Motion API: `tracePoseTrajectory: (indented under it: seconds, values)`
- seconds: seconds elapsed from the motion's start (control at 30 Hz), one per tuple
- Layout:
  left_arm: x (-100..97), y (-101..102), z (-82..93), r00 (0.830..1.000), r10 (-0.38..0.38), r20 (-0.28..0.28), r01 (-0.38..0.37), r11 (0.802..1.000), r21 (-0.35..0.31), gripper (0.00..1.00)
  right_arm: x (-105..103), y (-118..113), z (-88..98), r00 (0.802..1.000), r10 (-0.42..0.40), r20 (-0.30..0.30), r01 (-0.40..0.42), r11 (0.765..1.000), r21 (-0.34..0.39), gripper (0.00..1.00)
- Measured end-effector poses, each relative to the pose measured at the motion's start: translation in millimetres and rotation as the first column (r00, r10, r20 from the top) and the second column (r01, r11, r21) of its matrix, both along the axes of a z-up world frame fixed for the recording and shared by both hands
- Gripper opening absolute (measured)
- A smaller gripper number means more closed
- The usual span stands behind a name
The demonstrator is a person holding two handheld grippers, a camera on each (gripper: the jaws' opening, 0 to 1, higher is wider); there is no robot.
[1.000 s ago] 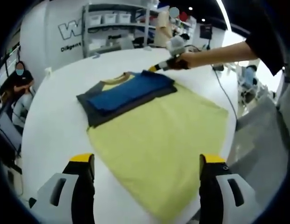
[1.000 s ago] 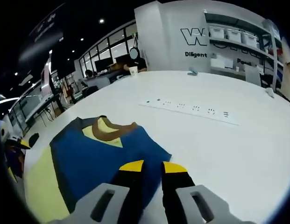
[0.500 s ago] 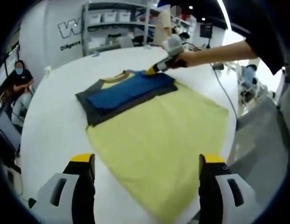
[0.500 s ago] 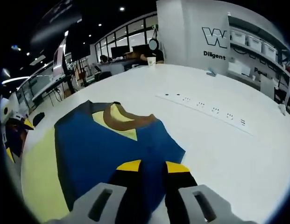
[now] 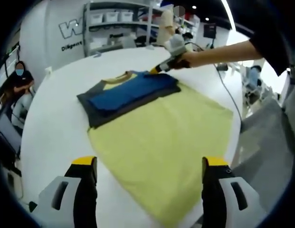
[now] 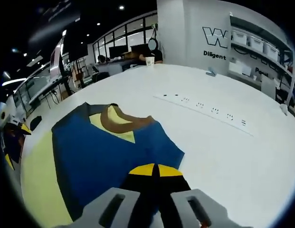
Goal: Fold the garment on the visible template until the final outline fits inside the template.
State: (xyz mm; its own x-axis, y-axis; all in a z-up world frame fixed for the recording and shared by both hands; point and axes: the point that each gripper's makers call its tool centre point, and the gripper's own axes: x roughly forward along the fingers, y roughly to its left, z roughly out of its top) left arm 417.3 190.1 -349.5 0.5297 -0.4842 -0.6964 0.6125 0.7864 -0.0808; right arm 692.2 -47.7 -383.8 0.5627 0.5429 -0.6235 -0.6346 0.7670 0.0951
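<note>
I read the job as partly done. The garment [image 5: 130, 92], a blue and dark grey shirt with a yellow neck panel and brown collar, lies folded into a narrow band across the far end of the yellow template [image 5: 166, 147]. Its collar end and the grey layer under the blue overhang the template's edge onto the bare table, so I judge the outline does not yet fit inside; at least one more fold, bringing that overhanging end back over the template, seems to be left.

My left gripper [image 5: 149, 166] hangs above the near end of the template, jaws spread wide with nothing between them. My right gripper [image 6: 154, 169] sits at the garment's corner opposite the collar; its yellow tips meet with no gap. In the right gripper view they lie right over the blue edge, but I cannot tell whether cloth is pinched between them or they simply press down on it. In the left gripper view the same gripper, held by an outstretched hand [image 5: 192, 59], touches that corner.

The white table [image 5: 57, 128] is smooth and broad, with a row of flush sockets [image 6: 204, 109] beyond the garment. Further off from the garment stand shelves with bins [image 5: 116, 19], a lettered wall, desks with monitors and a seated person [image 5: 16, 83].
</note>
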Motion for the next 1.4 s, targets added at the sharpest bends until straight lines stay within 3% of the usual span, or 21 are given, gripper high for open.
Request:
tracePoseTrajectory:
  seconds: [0.37, 0.5, 0.53, 0.57, 0.6, 0.73, 1.1, 1.23, 1.33, 1.4]
  values:
    - [-1.0, 0, -0.9, 1.000, 0.013, -0.005, -0.013, 1.000, -0.006, 0.86, 4, 10, -4.3, 1.000, 0.010, -0.009, -0.010, 1.000, 0.016, 0.06]
    - [-2.0, 1, -2.9, 1.000, 0.019, -0.009, -0.019, 1.000, -0.009, 0.86, -1, 11, -5.0, 0.997, 0.075, 0.015, -0.074, 0.995, -0.071, 0.00]
    - [-2.3, 0, -3.8, 1.000, 0.019, -0.011, -0.019, 1.000, -0.009, 0.85, -5, 22, -5.7, 0.990, 0.137, 0.022, -0.134, 0.988, -0.082, 0.00]
    - [-2.5, 0, -5.1, 1.000, 0.018, -0.012, -0.018, 1.000, -0.010, 0.85, -4, 18, -5.7, 0.988, 0.140, 0.058, -0.130, 0.980, -0.149, 0.00]
    - [-2.5, 0, -5.3, 1.000, 0.018, -0.013, -0.018, 1.000, -0.011, 0.85, -5, 19, -5.9, 0.987, 0.150, 0.061, -0.139, 0.977, -0.159, 0.00]
    - [-2.1, -4, -3.8, 1.000, 0.016, -0.010, -0.016, 1.000, -0.019, 0.85, -1, 16, -5.6, 0.993, 0.116, 0.039, -0.109, 0.984, -0.138, 0.00]
    - [2.9, 3, -0.8, 1.000, 0.028, 0.002, -0.028, 1.000, -0.011, 0.84, 7, 7, 6.9, 0.991, 0.114, 0.069, -0.102, 0.982, -0.157, 0.00]
    - [1.9, 5, -1.8, 1.000, 0.026, 0.000, -0.026, 1.000, -0.007, 0.84, 6, 4, 13.4, 0.988, 0.149, 0.045, -0.144, 0.984, -0.103, 0.02]
    - [2.4, 4, -1.2, 1.000, 0.028, 0.004, -0.028, 1.000, -0.007, 0.84, 6, 2, 15.3, 0.980, 0.198, 0.037, -0.192, 0.975, -0.114, 0.17]
    - [2.7, 5, -0.9, 1.000, 0.027, 0.007, -0.027, 1.000, -0.002, 0.84, 2, 3, 17.0, 0.965, 0.260, 0.025, -0.255, 0.959, -0.122, 0.13]
